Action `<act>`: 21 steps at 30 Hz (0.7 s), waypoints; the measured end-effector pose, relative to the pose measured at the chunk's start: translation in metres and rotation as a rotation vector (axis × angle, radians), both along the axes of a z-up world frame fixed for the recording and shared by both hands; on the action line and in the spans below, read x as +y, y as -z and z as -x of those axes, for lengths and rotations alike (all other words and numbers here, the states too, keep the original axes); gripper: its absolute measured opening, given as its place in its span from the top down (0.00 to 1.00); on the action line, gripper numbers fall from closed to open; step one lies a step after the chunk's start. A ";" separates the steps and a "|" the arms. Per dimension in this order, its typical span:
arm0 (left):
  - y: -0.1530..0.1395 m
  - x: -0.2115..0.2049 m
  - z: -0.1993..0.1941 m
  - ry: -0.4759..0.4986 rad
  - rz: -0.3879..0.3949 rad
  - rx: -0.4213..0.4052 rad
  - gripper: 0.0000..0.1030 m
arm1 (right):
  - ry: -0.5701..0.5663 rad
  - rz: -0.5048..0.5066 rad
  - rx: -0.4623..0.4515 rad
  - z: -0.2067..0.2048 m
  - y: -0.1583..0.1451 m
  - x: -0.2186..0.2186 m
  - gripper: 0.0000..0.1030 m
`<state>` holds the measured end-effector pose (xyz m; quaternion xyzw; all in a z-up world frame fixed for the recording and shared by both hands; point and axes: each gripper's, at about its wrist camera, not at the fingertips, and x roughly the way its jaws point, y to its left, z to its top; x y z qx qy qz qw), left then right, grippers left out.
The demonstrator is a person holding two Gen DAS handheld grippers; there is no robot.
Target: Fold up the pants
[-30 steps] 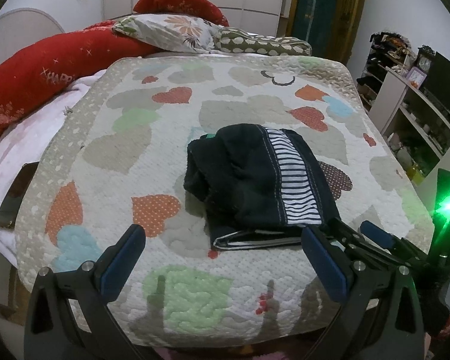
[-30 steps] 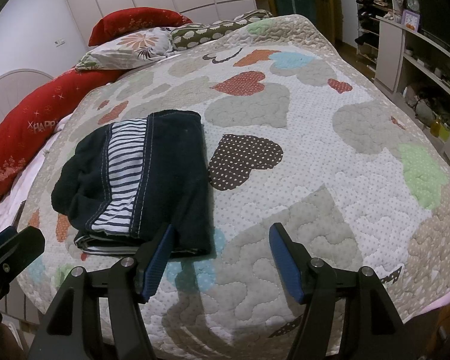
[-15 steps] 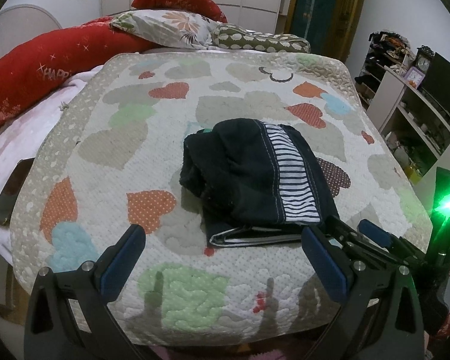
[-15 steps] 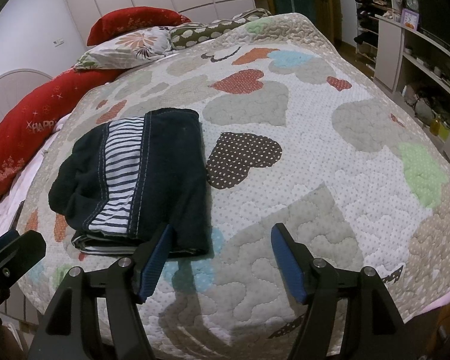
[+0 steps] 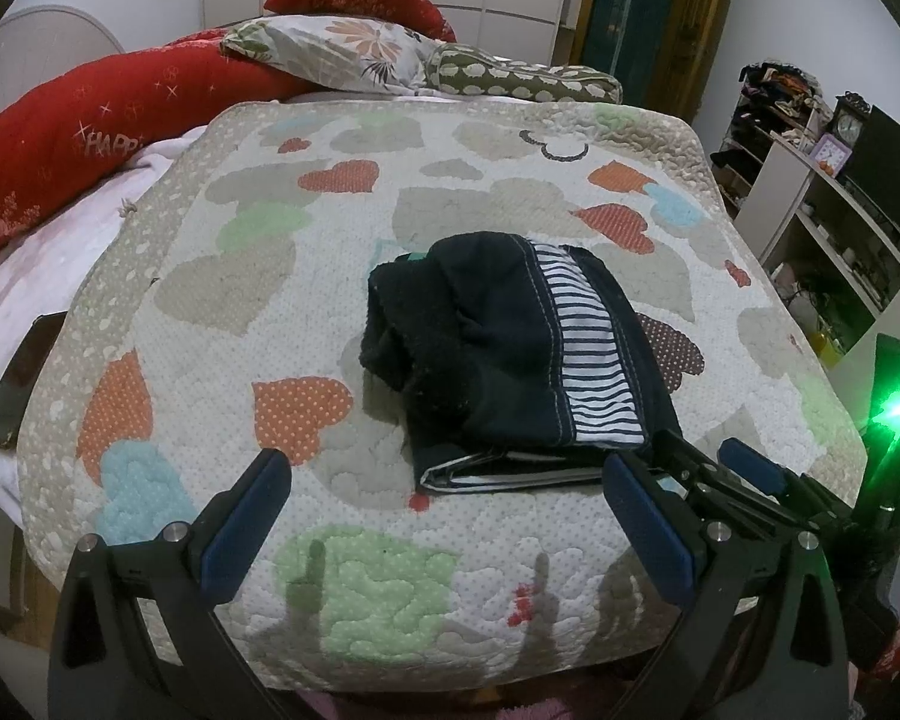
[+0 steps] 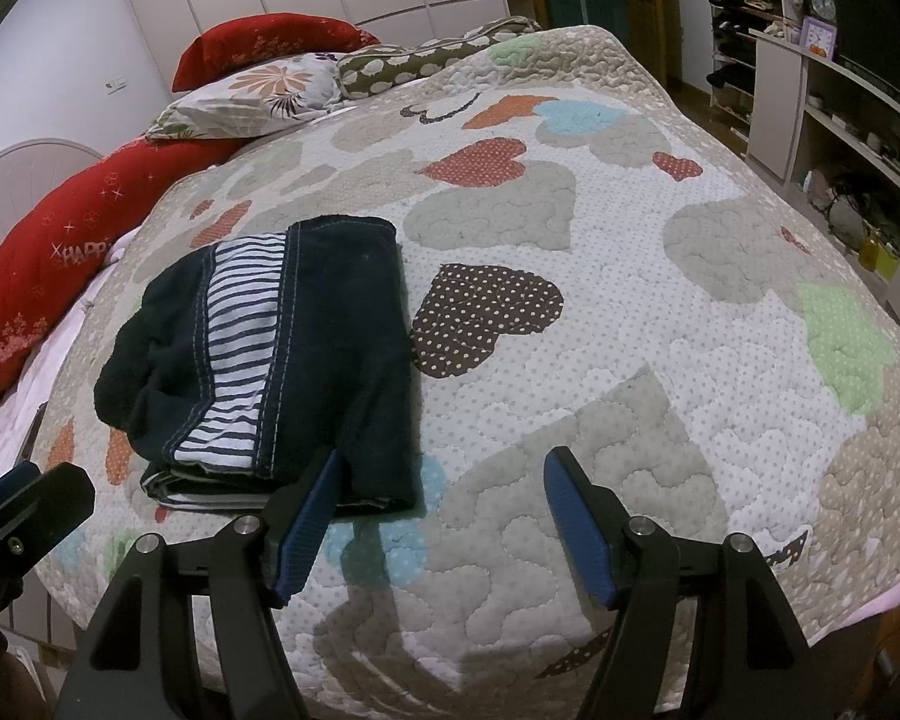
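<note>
The pants [image 5: 504,360] are dark navy with a blue-and-white striped band and lie folded in a compact bundle on the heart-patterned quilt [image 5: 222,312]. In the right wrist view the pants [image 6: 282,360] lie at the left. My left gripper [image 5: 444,516] is open and empty, just in front of the bundle's near edge. My right gripper [image 6: 444,510] is open and empty, its left fingertip beside the bundle's near right corner. The right gripper also shows at the right of the left wrist view [image 5: 720,474].
Red, floral and green pillows [image 5: 342,54] lie at the head of the bed. A dark phone [image 5: 18,384] lies on the pink sheet at the left edge. White shelves [image 6: 840,120] stand to the right of the bed. The quilt's near edge [image 5: 390,672] drops off below my grippers.
Both grippers have drawn slightly back and shifted; the folded pants stay still on the quilt. Both stay open.
</note>
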<state>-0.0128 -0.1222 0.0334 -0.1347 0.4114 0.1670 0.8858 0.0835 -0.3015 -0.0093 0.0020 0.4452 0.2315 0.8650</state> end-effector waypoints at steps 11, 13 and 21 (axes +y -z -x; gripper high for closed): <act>0.001 0.001 0.000 -0.005 0.002 0.001 0.00 | 0.000 -0.001 -0.002 -0.001 0.001 -0.001 0.28; 0.003 0.004 0.000 -0.017 0.003 0.001 0.00 | 0.000 -0.001 -0.002 -0.001 0.001 0.000 0.28; 0.030 0.025 0.000 -0.059 0.070 0.026 0.00 | 0.044 -0.036 -0.025 -0.010 0.000 -0.018 0.27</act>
